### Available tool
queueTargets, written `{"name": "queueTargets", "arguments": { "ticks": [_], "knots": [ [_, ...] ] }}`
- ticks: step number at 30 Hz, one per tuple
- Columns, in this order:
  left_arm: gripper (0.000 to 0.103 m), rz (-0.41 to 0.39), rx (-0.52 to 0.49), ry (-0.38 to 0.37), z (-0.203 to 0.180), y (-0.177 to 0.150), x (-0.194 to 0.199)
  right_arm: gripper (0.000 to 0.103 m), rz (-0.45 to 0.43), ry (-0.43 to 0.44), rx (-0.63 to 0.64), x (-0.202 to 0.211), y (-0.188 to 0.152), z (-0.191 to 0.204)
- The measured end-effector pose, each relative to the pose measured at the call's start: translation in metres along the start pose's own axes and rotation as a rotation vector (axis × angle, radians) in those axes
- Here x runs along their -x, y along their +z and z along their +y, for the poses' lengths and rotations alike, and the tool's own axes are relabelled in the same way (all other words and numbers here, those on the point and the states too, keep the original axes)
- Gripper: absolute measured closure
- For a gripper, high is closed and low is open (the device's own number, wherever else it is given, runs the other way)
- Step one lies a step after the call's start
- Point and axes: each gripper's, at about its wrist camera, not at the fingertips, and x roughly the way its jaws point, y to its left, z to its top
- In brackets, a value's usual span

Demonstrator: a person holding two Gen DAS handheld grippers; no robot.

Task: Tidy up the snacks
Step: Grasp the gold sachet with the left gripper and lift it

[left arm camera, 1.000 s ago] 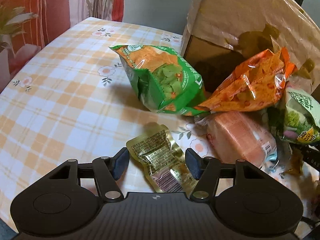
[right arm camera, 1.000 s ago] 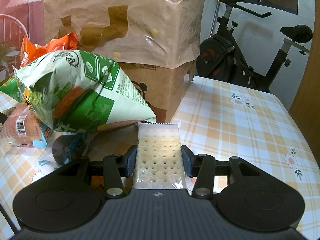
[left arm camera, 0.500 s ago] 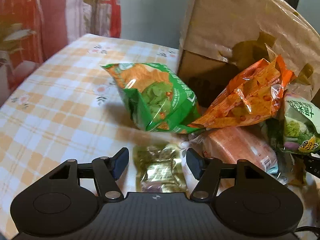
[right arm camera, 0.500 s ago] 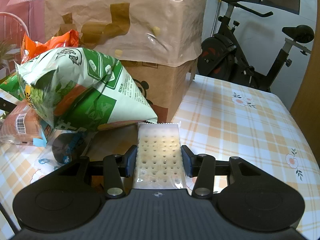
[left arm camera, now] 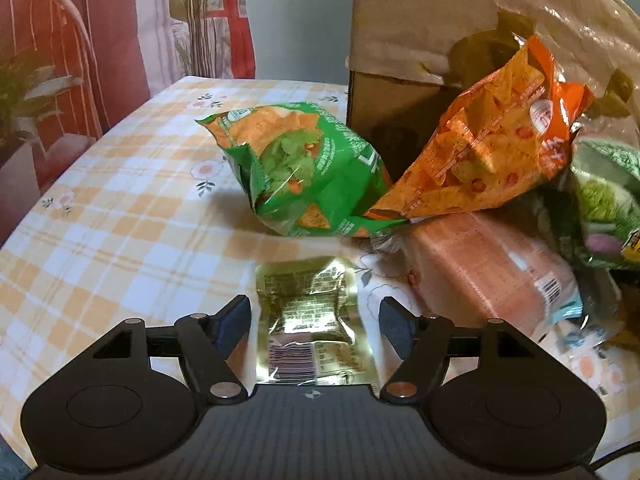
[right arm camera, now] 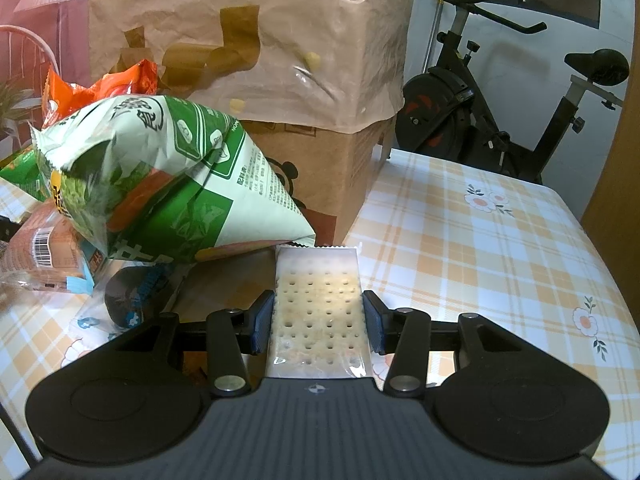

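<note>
Gold foil sachet [left arm camera: 314, 320] flat on the tabletop [left arm camera: 120, 216], barcode up; clear-wrapped cracker pack [right arm camera: 318, 312] lifted; green [left arm camera: 304, 172] and orange chip bags [left arm camera: 488, 152] leaning together.

The cardboard box [left arm camera: 400, 120] has its top cut off by the picture's edge. Beside the box, the pink packet [left arm camera: 488, 264] looks blurry. The orange bag [right arm camera: 120, 84] hides behind the white-green bag [right arm camera: 168, 184].

A lived-in home room: the tabletop [right arm camera: 480, 248] wears a checked, flower-printed cloth, an exercise bike [right arm camera: 500, 120] stands just behind it, and red patterned curtains [left arm camera: 120, 32] with a potted plant [left arm camera: 24, 92] lie beyond its far edge.
</note>
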Motion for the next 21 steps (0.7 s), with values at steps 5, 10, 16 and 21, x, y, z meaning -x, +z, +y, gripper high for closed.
{"name": "queueTargets", "arguments": {
  "ticks": [5, 10, 16, 21],
  "knots": [
    [0.052, -0.025, 0.036, -0.075, 0.012, -0.003, 0.008, 0.054, 0.003, 0.003, -0.001, -0.001, 0.000, 0.000],
    [0.056, -0.056, 0.022, -0.116, 0.014, -0.008, 0.022, 0.054, 0.001, 0.009, -0.007, -0.001, 0.001, -0.001],
    [0.057, -0.087, 0.026, -0.115, 0.014, -0.007, 0.032, 0.054, -0.003, 0.009, -0.003, 0.000, 0.000, -0.001],
    [0.056, -0.111, 0.035, -0.117, 0.019, -0.007, 0.048, 0.054, -0.022, 0.008, -0.021, 0.003, -0.001, -0.002]
  ]
}}
